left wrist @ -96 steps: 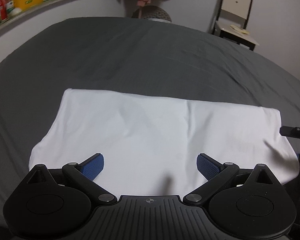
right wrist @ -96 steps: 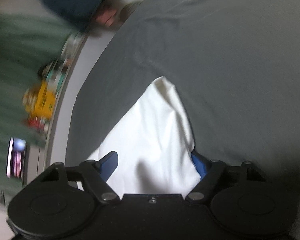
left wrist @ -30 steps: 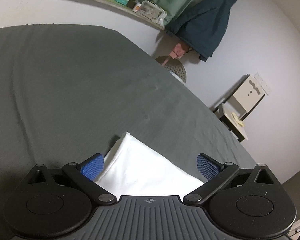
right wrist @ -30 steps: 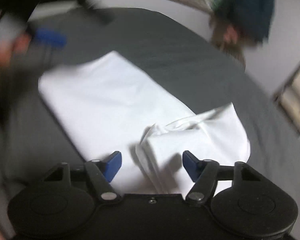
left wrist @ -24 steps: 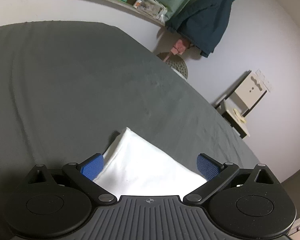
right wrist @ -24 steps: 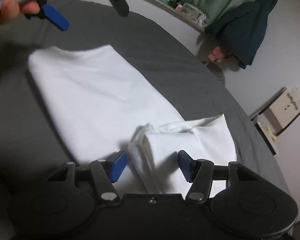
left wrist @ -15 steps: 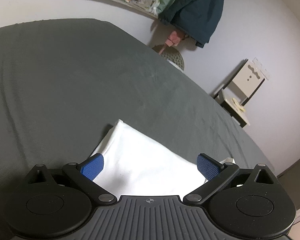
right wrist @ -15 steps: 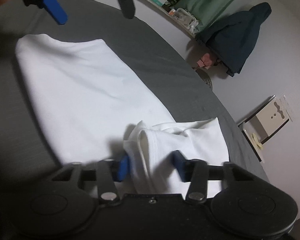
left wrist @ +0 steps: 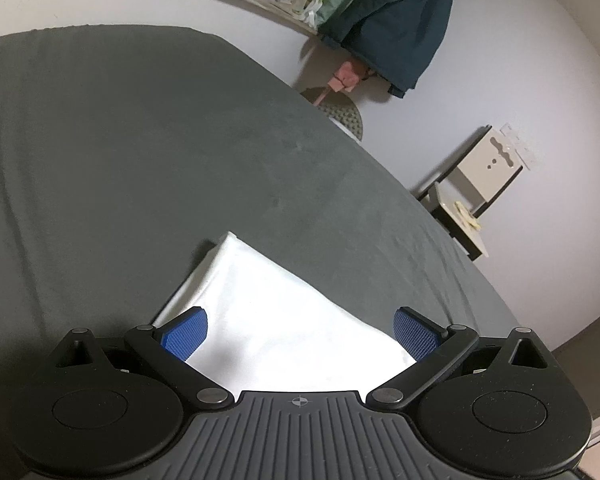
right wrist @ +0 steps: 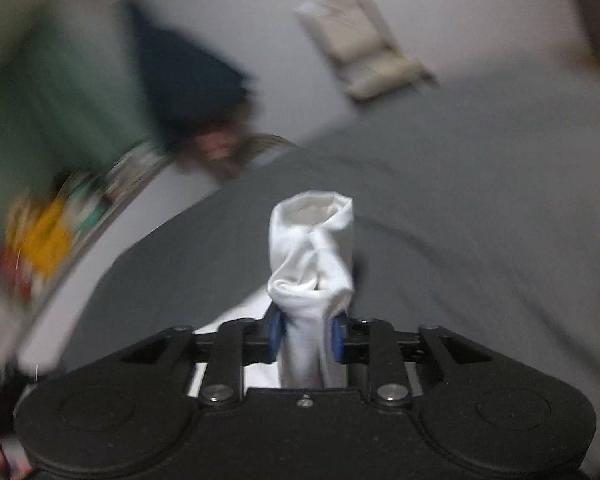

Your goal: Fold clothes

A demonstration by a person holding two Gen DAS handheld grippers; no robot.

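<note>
Bottom centre of right view: right gripper (right wrist: pixel 306 338) fingers clamp a bunched white garment (right wrist: pixel 312 252) end; left gripper (left wrist: pixel 298 334) fingers wide, empty above its flat part. Partly folded, fold unfinished.

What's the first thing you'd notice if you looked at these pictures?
In the right wrist view, the right gripper has its jaws pinched shut on a bunched-up piece of the white garment, which sticks up like a little tube in the middle. In the left wrist view, the left gripper has its jaws wide open over the flat, folded part of the same cloth. All around is a big dark grey bed sheet.
</note>
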